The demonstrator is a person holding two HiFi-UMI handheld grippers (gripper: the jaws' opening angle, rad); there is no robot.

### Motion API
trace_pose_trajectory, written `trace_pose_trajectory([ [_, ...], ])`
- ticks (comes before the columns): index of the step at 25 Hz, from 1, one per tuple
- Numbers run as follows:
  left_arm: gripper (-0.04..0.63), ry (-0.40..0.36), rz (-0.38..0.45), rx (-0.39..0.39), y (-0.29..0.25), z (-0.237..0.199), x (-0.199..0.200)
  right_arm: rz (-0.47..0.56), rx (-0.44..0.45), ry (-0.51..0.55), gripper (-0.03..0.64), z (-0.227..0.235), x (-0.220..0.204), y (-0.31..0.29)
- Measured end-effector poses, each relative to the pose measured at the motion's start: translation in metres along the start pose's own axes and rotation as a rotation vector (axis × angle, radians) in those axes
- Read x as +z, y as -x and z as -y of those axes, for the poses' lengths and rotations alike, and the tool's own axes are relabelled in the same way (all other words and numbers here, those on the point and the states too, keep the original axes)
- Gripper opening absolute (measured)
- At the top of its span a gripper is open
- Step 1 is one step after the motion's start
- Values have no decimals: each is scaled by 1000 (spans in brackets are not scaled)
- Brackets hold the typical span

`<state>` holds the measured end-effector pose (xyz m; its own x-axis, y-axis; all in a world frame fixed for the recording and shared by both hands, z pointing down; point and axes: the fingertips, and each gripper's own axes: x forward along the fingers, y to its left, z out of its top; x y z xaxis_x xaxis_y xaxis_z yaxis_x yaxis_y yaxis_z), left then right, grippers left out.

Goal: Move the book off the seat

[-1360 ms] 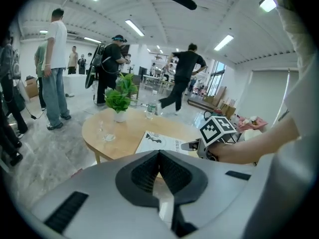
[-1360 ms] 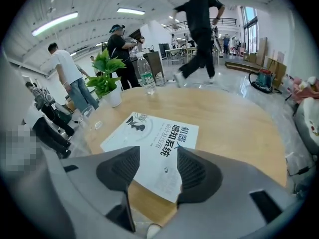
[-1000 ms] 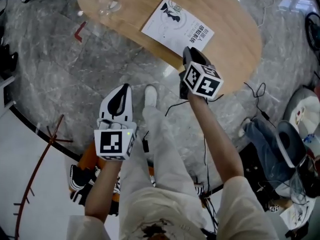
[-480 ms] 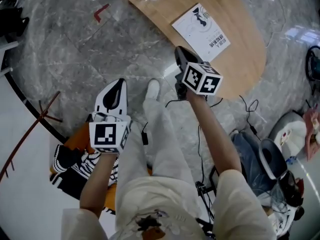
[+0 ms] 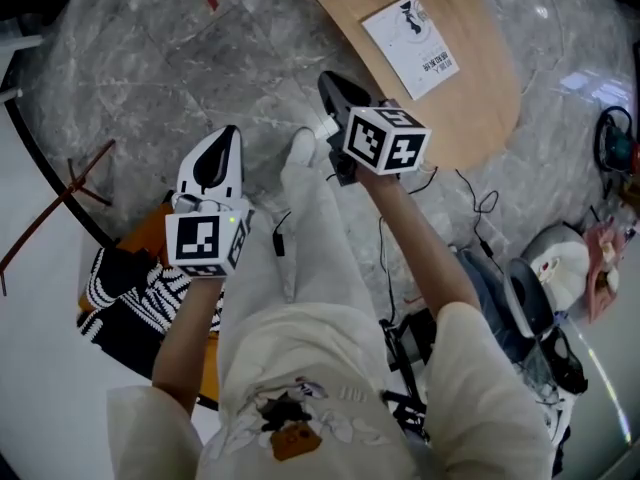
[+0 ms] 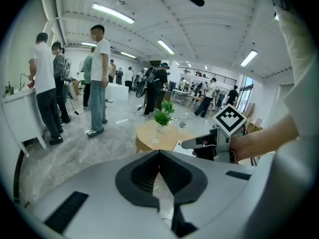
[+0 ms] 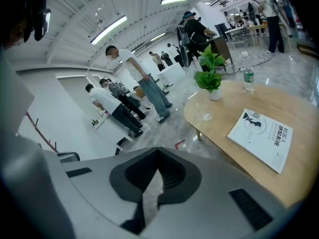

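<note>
White book, dark sketch on it, flat on the far table. Pot there holds a green plant. Left gripper and right gripper both pinched closed, empty.

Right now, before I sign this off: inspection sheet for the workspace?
Surface: wooden table, mostly bare; marble floor around it.
Job's things: book lies flat on the table, not on the orange seat.
Clutter: striped cloth on the seat; potted plant, bottle and glass on the table.
Grippers: left gripper and right gripper both have fingers together, nothing between them, held off the table.
Cables: black cables loose on the floor beside the table.
Surroundings: people standing nearby, white counter, pile of gear on the floor.
</note>
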<state>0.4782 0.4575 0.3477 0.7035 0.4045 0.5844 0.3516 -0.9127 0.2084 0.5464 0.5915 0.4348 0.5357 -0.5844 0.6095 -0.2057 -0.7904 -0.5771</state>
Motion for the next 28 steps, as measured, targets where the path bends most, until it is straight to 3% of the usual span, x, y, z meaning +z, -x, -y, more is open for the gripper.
trace_pose_trajectory([
  [14, 8, 16, 83, 14, 145, -6, 9, -52, 180, 163, 6, -194, -46, 62],
  [28, 8, 54, 190, 55, 292, 2, 8, -80, 308, 225, 6, -326, -102, 161],
])
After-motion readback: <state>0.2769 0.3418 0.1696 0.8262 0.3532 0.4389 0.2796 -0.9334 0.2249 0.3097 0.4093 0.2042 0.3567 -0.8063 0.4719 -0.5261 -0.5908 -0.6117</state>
